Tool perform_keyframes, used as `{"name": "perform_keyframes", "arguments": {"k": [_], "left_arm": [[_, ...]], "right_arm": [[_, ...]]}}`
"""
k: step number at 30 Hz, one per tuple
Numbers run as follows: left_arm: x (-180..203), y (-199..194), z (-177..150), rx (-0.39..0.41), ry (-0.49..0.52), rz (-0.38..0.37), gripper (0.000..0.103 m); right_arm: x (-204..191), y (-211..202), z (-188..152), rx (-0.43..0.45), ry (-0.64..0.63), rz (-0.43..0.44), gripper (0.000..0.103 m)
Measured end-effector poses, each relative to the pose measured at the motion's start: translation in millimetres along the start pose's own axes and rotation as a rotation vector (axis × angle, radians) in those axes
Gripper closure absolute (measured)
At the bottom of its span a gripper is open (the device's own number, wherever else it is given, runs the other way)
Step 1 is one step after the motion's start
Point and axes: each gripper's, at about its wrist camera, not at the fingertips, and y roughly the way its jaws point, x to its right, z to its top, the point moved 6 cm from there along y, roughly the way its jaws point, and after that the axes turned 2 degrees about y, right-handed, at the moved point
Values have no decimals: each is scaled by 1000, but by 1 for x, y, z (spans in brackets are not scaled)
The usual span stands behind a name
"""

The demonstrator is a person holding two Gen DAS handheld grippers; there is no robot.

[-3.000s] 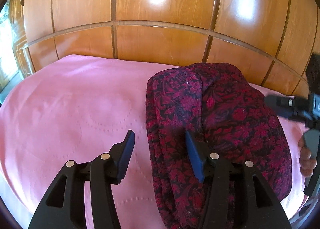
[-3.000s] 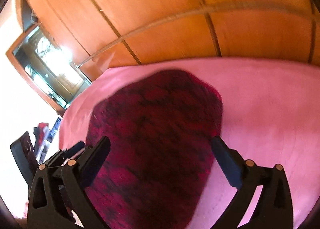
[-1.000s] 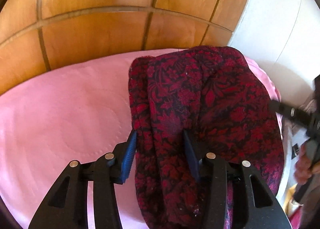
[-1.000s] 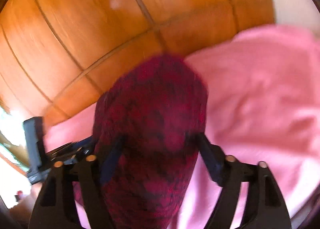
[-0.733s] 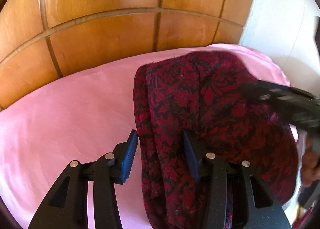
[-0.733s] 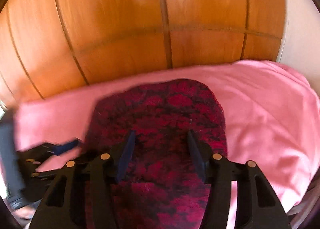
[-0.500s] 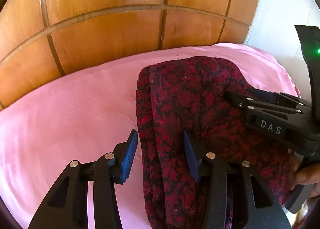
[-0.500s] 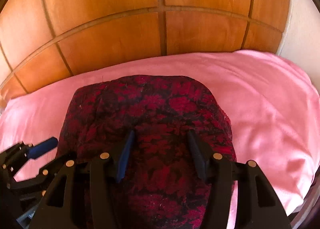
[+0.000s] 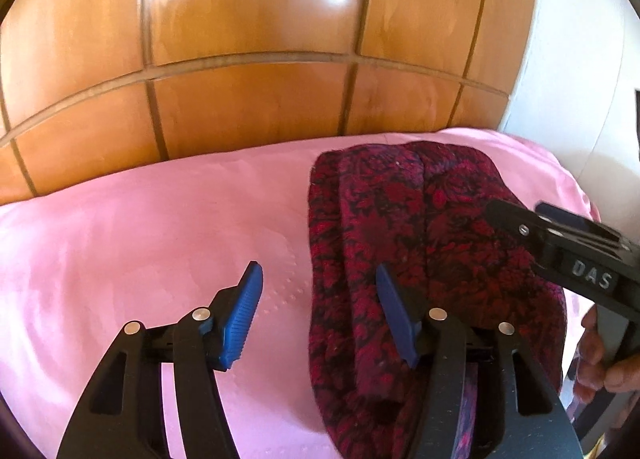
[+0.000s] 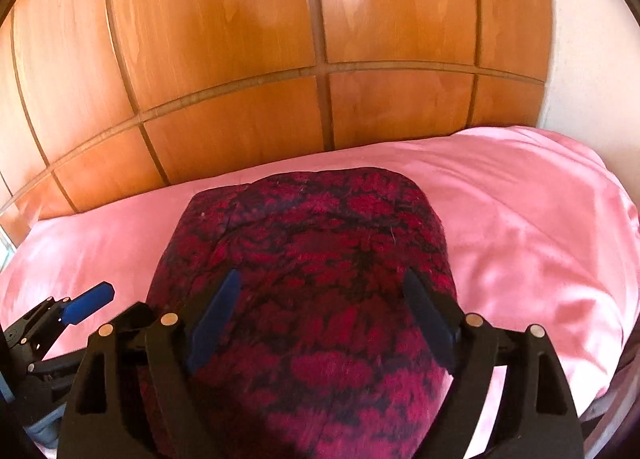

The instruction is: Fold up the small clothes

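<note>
Home bedroom: bed with pink sheet (image 9: 132,227) filling the lower view, glossy wooden panelled headboard or wardrobe (image 9: 256,43) behind at 12 o'clock, white wall (image 9: 576,59) at 2 o'clock, folded red-black patterned garment (image 10: 312,259) on the sheet.

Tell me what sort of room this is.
Probably a bedroom: a pink sheet covers a soft, mattress-like surface, glossy wooden panels like a wardrobe or headboard stand right behind it, and a folded red floral garment lies on top.
</note>
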Motion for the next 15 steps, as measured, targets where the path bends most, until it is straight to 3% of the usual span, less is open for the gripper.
{"name": "perform_keyframes", "arguments": {"k": [5,15], "left_arm": [[-7,-12,-4,17,-18,21,40],[-23,-36,-15,40,-58,57,39]], "right_arm": [[1,-18,-12,16,13,-21,19],[-14,-54,-35,62,15,-80,12]]}}
